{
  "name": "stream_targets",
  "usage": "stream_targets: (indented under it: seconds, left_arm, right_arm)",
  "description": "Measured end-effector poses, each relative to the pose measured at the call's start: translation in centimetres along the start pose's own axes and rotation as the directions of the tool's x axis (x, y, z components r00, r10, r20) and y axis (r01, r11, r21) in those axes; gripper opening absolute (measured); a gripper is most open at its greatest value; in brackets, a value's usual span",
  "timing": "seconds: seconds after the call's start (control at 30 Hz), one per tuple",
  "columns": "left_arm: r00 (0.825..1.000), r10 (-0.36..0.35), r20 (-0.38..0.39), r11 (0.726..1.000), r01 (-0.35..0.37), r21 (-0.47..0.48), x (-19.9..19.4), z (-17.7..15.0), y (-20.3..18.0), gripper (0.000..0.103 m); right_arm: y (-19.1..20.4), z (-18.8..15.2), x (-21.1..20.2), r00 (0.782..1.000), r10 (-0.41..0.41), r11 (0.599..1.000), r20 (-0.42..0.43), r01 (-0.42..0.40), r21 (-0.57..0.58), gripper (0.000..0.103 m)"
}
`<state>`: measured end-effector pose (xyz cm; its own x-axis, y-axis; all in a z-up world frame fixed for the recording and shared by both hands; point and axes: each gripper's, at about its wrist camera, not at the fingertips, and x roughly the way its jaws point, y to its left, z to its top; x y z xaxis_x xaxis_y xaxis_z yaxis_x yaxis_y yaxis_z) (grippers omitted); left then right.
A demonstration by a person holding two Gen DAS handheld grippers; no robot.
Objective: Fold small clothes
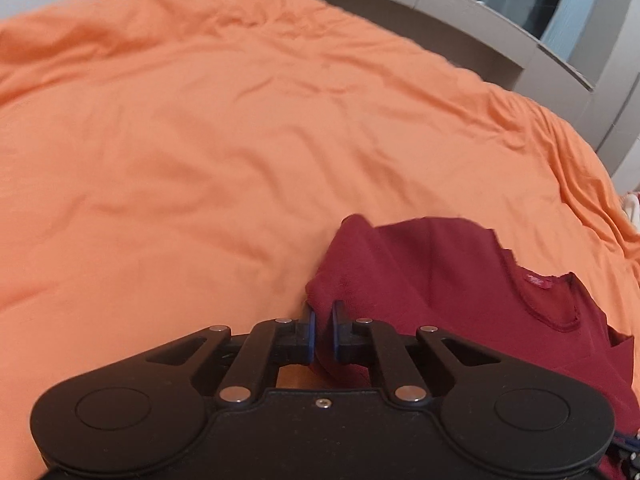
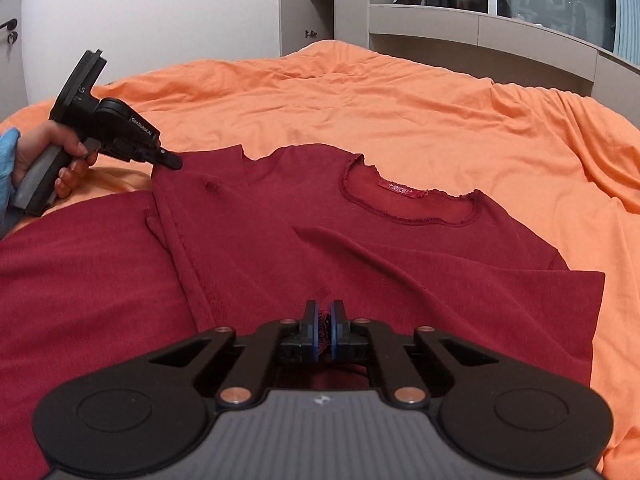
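The left tongs (image 1: 322, 330) were pinched nearly closed on a fold of the dark red top (image 1: 460, 280), its blue pads (image 1: 311, 328) gripping the cloth at the garment's left edge, where a sleeve or shoulder bunched up off the orange bedsheet (image 1: 200, 140). In that view the top lay on the bed to the right of the grip, neckline and label showing. From the right wrist view, the right tongs (image 2: 325, 330) were likewise shut on a gathered pinch of red fabric in the middle of the near side, while the left tongs (image 2: 170, 162), held in a person's hand (image 2: 44, 152), clamped the far left corner. The red top (image 2: 400, 248) lay neck-away on the orange bedsheet (image 2: 400, 120), one sleeve flat at right, a diagonal crease running across the chest. To fold well, both grips probably needed to rise together and keep the edge between them taut, so that the crease did not get trapped. A lone pinch of one layer might slip.
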<state>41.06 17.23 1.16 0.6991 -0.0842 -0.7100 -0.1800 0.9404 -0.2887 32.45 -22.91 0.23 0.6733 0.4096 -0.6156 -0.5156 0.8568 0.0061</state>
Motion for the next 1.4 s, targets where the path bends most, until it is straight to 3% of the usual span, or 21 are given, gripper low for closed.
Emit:
stream_targets:
  seconds: [0.13, 0.23, 0.33, 0.43, 0.53, 0.6, 0.73, 0.9, 1.17, 1.3, 1.4]
  left_arm:
    - [0.999, -0.031, -0.009, 0.998, 0.03, -0.051, -0.3, 0.0, 1.0, 0.011]
    - [1.0, -0.025, -0.005, 0.998, 0.024, -0.056, -0.5, 0.0, 1.2, 0.018]
    - [1.0, -0.009, -0.003, 0.997, 0.009, -0.073, -0.7, 0.0, 1.4, 0.026]
    - [1.0, -0.009, -0.005, 0.996, 0.009, -0.089, -1.3, -0.1, 2.0, 0.033]
    - [1.0, 0.009, 0.008, 0.997, -0.008, -0.077, -2.4, -0.5, 2.0, 0.051]
    - [0.999, 0.015, 0.028, 0.997, -0.013, -0.07, -3.5, -0.9, 2.0, 0.072]
    - [0.997, 0.023, 0.074, 0.998, -0.018, -0.066, -6.2, -1.7, 2.1, 0.086]
    - [0.987, 0.034, 0.157, 0.999, -0.033, -0.009, -9.4, -3.0, 1.2, 0.101]
    - [0.965, -0.022, 0.262, 0.992, -0.012, 0.127, -14.3, -8.8, -1.4, 0.102]
    - [0.943, -0.082, 0.322, 0.987, 0.031, 0.161, -17.3, -12.7, -2.2, 0.102]
    - [0.938, -0.145, 0.315, 0.975, 0.081, 0.208, -18.9, -15.4, -2.9, 0.102]
  right_arm:
    - [-0.2, -0.2, 0.2, 1.0, 0.003, 1.0, -0.008, -0.003, 0.004, 0.007]
    - [-0.4, -0.2, 0.4, 1.0, -0.002, 1.0, -0.011, 0.003, 0.008, 0.01]
    - [-0.5, -0.3, 0.2, 1.0, -0.011, 1.0, -0.014, 0.011, 0.014, 0.019]
    - [-0.7, -0.3, -0.1, 1.0, -0.026, 0.999, -0.018, 0.026, 0.02, 0.043]
    - [-1.0, -0.6, -1.0, 0.999, -0.03, 0.999, -0.022, 0.031, 0.039, 0.063]
    - [-1.0, -0.9, -1.8, 0.999, -0.031, 0.999, -0.018, 0.032, 0.042, 0.08]
    - [0.0, -1.3, -4.1, 0.998, -0.056, 0.998, 0.019, 0.056, 0.012, 0.099]
    - [2.0, -1.5, -6.7, 0.992, -0.098, 0.995, 0.08, 0.1, -0.028, 0.103]
    - [5.3, -5.2, -11.8, 0.975, -0.167, 0.986, 0.145, 0.169, -0.004, 0.103]
    - [7.5, -7.1, -15.4, 0.966, -0.195, 0.98, 0.17, 0.201, -0.015, 0.103]
    - [9.2, -8.6, -18.2, 0.965, -0.196, 0.977, 0.174, 0.207, -0.045, 0.103]
